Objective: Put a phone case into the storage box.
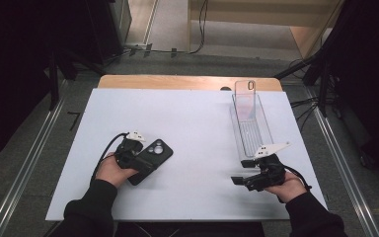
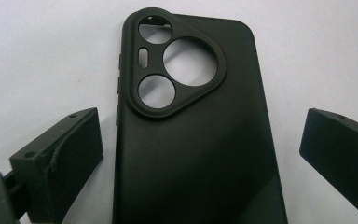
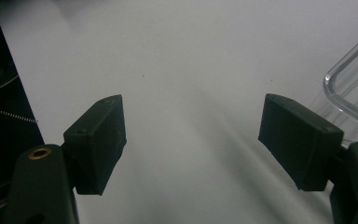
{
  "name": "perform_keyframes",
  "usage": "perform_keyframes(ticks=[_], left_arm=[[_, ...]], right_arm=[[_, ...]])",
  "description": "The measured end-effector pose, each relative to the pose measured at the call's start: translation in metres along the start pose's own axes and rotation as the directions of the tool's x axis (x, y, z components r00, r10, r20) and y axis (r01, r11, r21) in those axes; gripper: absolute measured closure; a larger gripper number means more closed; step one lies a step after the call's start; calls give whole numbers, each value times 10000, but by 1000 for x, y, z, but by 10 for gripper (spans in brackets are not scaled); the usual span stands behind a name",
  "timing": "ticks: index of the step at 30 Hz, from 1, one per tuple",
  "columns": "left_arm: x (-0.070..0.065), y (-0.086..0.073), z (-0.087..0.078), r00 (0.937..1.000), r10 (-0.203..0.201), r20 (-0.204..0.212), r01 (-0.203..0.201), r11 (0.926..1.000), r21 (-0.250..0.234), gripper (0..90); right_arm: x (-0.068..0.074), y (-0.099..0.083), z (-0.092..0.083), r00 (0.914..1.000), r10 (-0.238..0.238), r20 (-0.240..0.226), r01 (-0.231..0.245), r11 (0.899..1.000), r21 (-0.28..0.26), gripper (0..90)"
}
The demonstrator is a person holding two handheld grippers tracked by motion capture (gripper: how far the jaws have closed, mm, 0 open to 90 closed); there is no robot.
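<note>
Black and matte, a soft phone case [image 2: 191, 135] lies flat, back up, on the white table [image 1: 192, 128] at about eight o'clock. The left gripper [image 2: 200, 154] straddles its lower half, jaws spread wide, pads clear of both long edges. It looks light, flexible and slightly grippy; closing across the long sides, below the triangular camera cut-out [image 2: 175, 63], seems safest, as the thin frame there may buckle. At four o'clock the right gripper [image 3: 191, 140] hovers open and empty, beside a clear plastic tray [image 1: 249, 126].
</note>
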State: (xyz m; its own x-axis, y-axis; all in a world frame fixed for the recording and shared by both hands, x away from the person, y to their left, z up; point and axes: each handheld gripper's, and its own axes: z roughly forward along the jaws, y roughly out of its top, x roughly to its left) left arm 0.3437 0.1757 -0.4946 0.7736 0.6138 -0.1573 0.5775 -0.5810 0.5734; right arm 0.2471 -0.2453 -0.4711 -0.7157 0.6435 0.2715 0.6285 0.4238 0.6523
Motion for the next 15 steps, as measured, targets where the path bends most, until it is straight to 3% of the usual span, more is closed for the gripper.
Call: perform_keyframes(ticks=[6,9,12,15], left_arm=[[-2,-3,1,9995,266,-157,-269,9995,-145,0],[-7,-4,3,9972,484,-576,-490,9988,-92,0],[-13,-8,4,9890,754,-1275,-785,9967,-189,44],[-13,-9,5,9874,777,-1375,-818,9963,-248,59]], right_arm=[[0,0,0,10000,5,-2,-5,10000,-5,213],[0,0,0,10000,30,1,-30,10000,-16,213],[0,0,0,10000,28,2,-28,10000,0,213],[0,0,0,10000,23,-1,-23,10000,-11,213]])
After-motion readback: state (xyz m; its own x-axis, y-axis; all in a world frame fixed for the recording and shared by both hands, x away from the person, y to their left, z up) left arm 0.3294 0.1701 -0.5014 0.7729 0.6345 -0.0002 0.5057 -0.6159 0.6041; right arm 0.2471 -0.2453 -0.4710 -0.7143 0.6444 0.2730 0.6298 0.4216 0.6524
